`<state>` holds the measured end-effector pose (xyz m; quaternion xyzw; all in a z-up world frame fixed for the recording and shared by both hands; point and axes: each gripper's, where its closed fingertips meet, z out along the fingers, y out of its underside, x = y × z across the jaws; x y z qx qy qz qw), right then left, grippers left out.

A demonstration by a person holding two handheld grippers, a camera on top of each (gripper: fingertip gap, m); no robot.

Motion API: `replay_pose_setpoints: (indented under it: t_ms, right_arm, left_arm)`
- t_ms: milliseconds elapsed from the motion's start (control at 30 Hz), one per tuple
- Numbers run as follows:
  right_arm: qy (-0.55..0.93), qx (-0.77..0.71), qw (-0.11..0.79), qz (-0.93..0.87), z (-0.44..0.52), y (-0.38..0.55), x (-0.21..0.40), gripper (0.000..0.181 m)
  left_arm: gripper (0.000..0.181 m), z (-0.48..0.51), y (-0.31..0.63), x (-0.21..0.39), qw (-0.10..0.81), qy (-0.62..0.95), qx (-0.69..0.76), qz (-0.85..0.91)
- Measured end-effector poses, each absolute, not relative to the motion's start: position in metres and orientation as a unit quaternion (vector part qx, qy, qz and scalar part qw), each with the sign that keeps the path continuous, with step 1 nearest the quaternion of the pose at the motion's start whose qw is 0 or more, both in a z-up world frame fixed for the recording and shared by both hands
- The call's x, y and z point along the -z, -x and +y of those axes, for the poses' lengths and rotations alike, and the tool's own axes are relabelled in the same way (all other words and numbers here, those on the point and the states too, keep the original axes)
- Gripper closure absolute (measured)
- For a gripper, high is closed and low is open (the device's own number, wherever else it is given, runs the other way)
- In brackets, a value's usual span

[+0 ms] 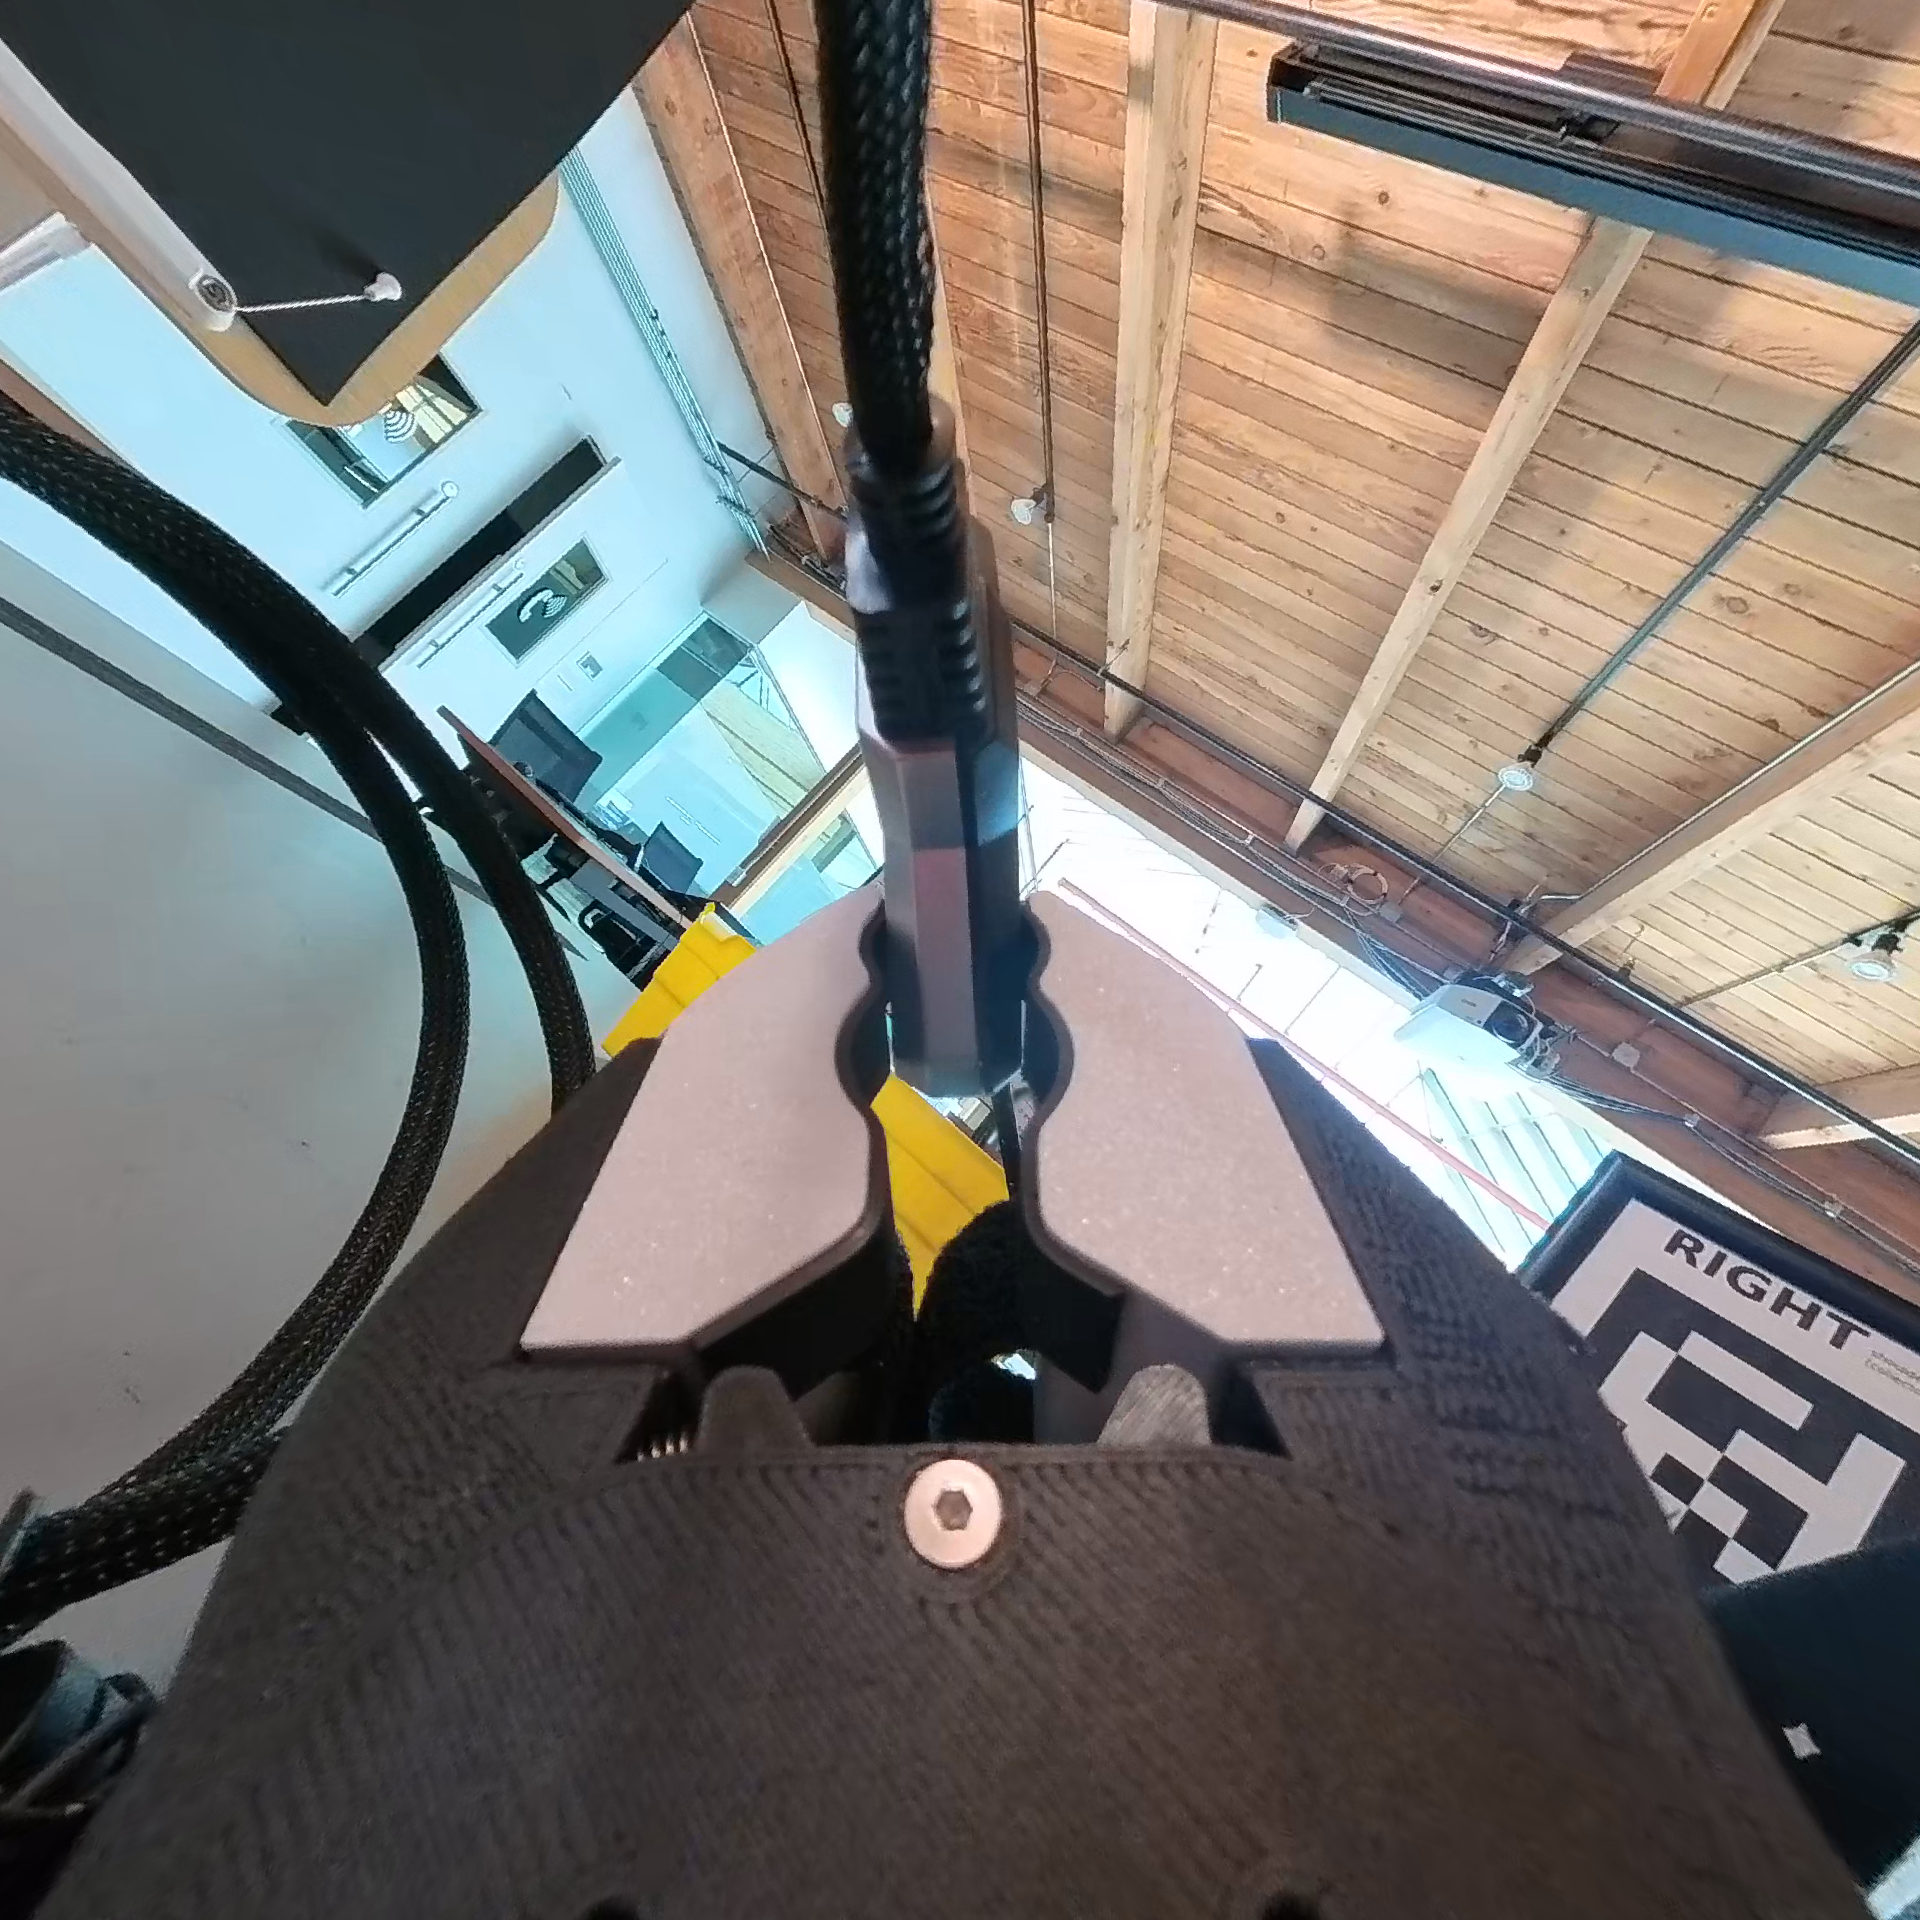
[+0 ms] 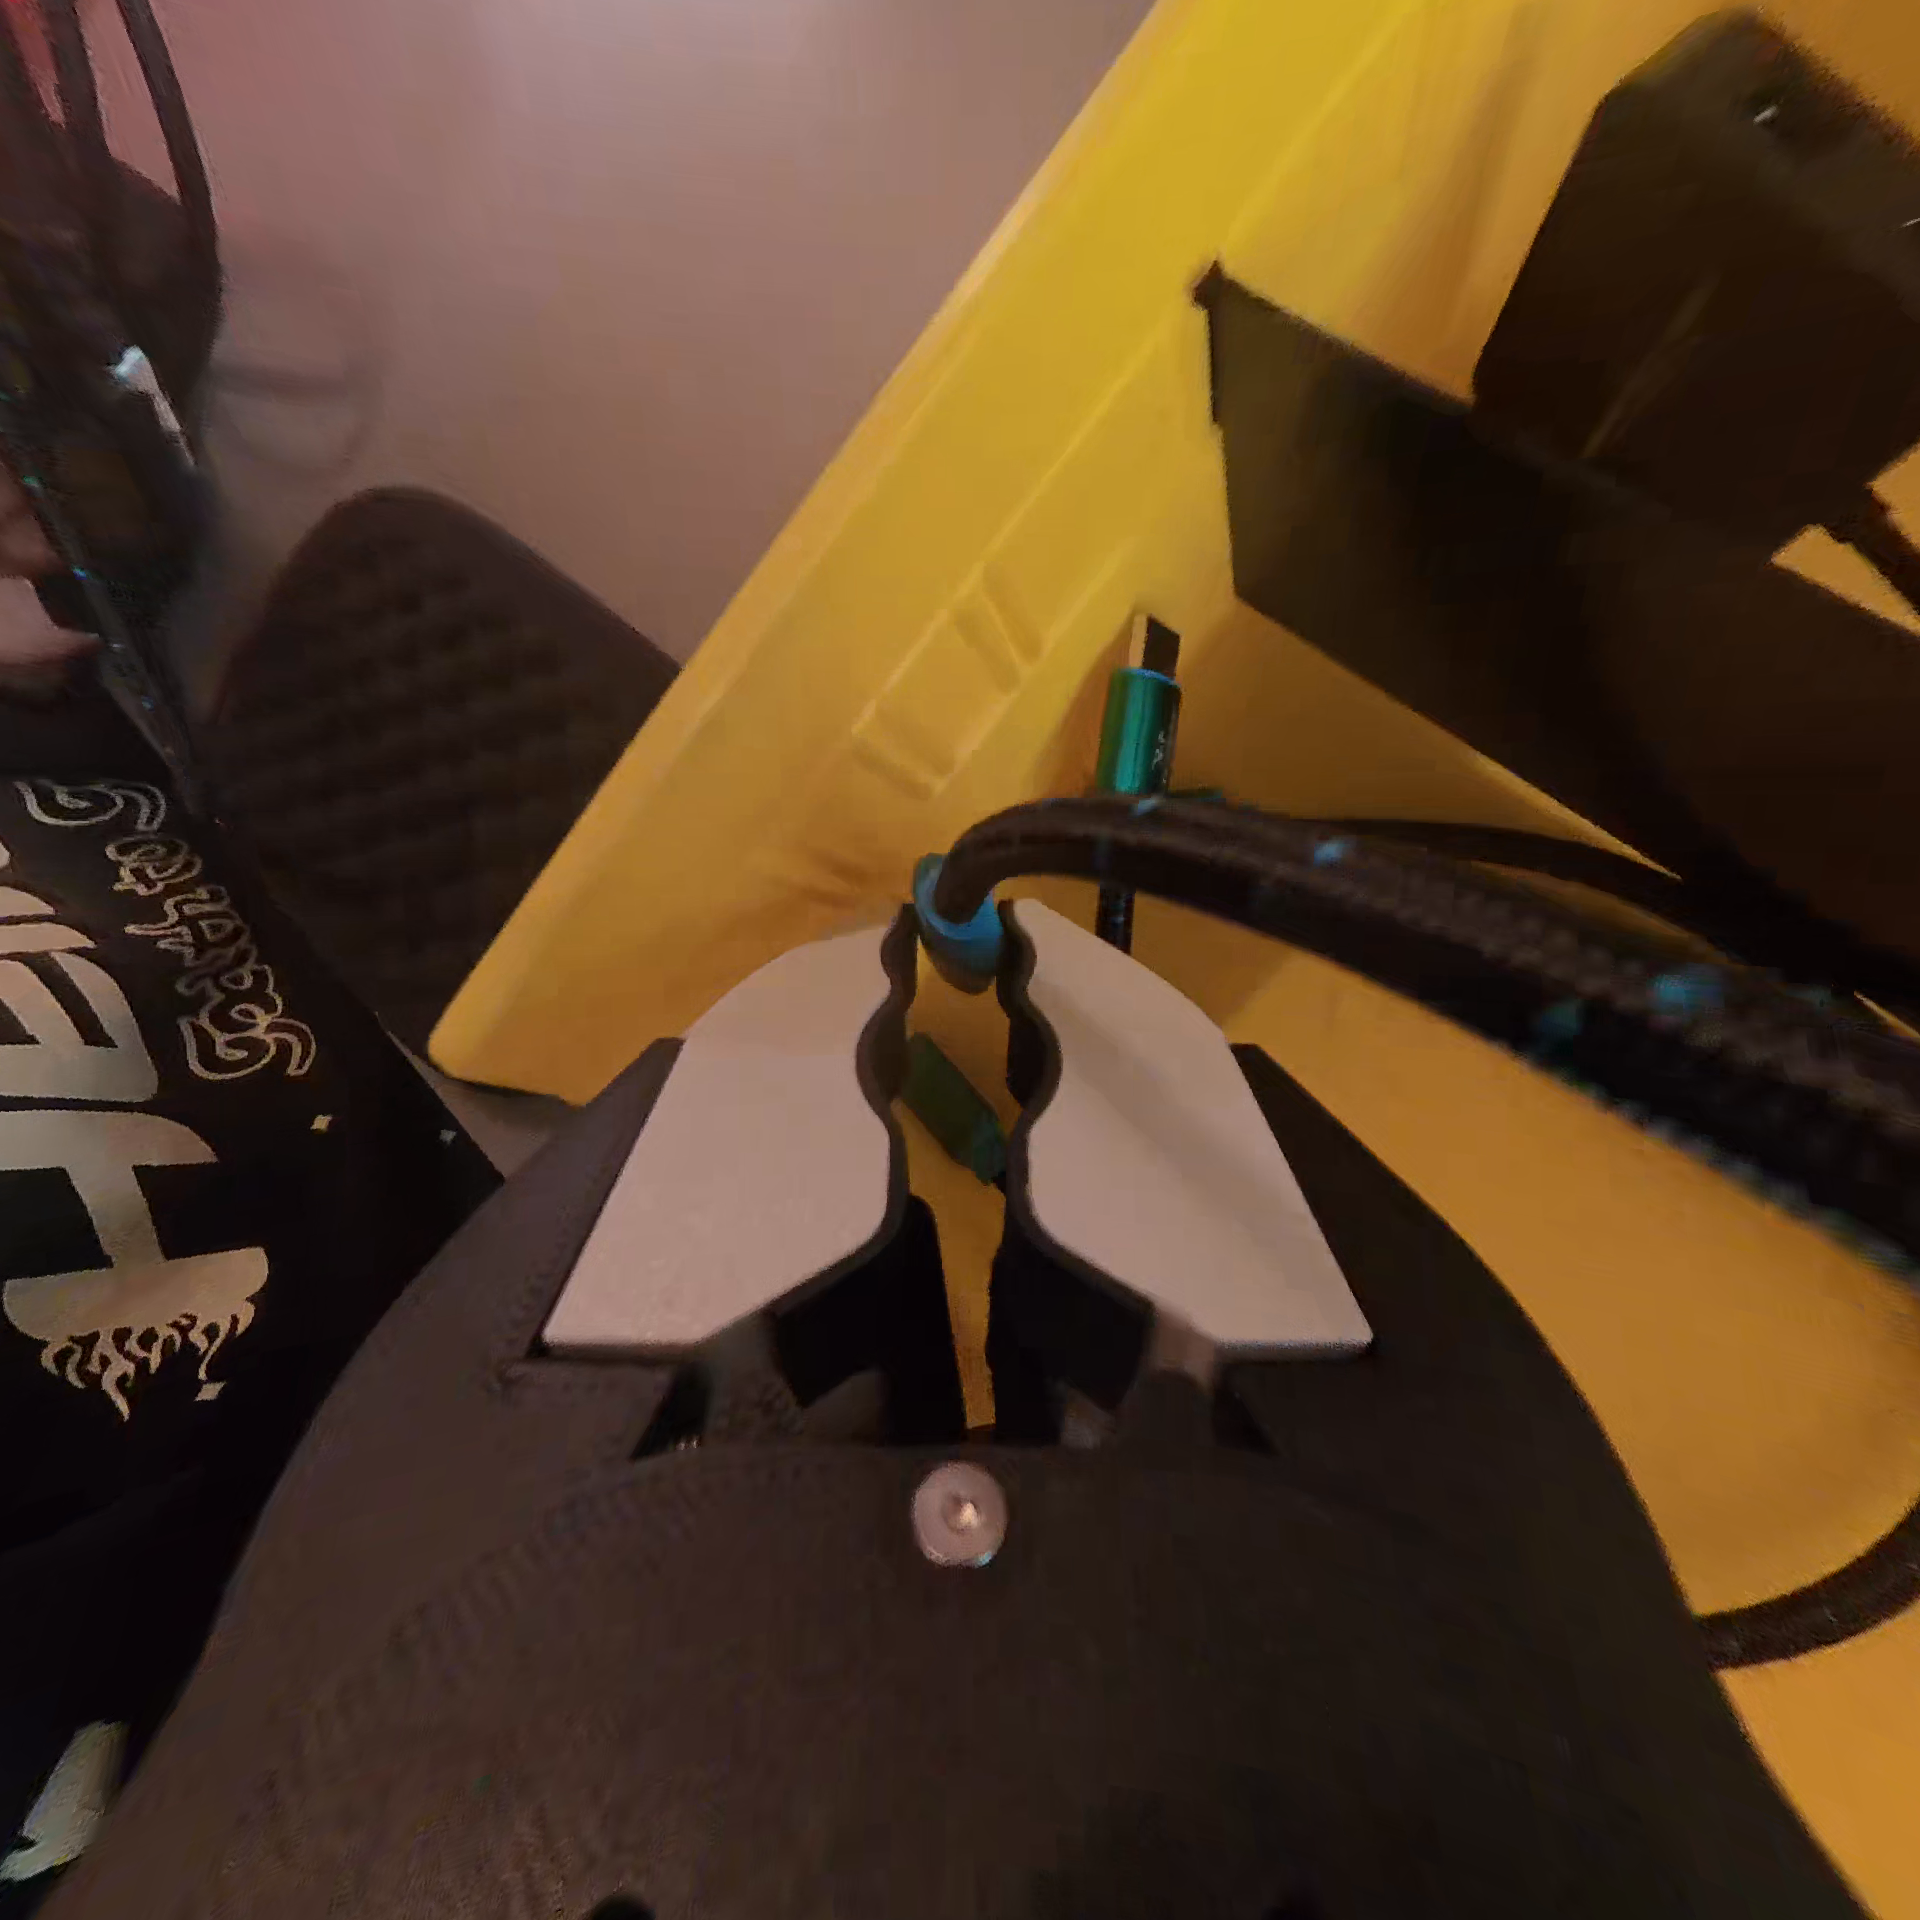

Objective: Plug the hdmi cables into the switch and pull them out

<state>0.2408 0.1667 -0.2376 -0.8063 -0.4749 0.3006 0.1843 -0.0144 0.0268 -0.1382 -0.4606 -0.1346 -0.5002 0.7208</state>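
Observation:
In the left wrist view my left gripper [image 1: 951, 997] points up at the ceiling and is shut on a dark metal HDMI connector [image 1: 930, 831]. Its black braided cable [image 1: 873, 208] rises out of the top of the frame. In the right wrist view my right gripper [image 2: 961, 951] is shut on the blue strain relief [image 2: 951, 930] of a black-and-blue braided cable [image 2: 1455, 914]; its green connector body [image 2: 951, 1117] shows between the fingers. A second green connector [image 2: 1138, 727] stands upright just beyond. A flat black box [image 2: 1455, 499], probably the switch, sits at the upper right.
A yellow surface [image 2: 1039, 416] lies under and behind the right gripper; it also shows in the left wrist view [image 1: 665, 997]. A black braided cable loop [image 1: 416, 883] hangs at the left. The other gripper's black-and-white marker [image 1: 1745, 1403] is at the lower right. A person's black printed shirt [image 2: 156, 1039] is at the left.

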Motion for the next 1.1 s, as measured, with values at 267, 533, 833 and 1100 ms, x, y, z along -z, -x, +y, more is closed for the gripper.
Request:
replay_pose_setpoints:
  t_ms: [267,533,833,1100]
  right_arm:
    - [0.830,-0.232,0.160,-0.482,0.164,-0.255,0.246,0.138]
    - [0.810,-0.174,0.408,-0.383,0.225,-0.274,0.152,0.128]
    - [0.860,-0.086,0.352,-0.360,0.297,-0.272,0.188,0.145]
    - [0.865,-0.137,0.346,-0.337,0.266,-0.278,0.215,0.176]
  left_arm:
    - [0.161,0.025,0.014,0.137,0.719,0.460,0.504,-0.132]
    - [0.161,0.027,0.015,0.139,0.717,0.462,0.505,-0.134]
    - [0.161,0.029,0.017,0.138,0.716,0.462,0.506,-0.133]
    - [0.161,0.030,0.016,0.138,0.714,0.463,0.508,-0.132]
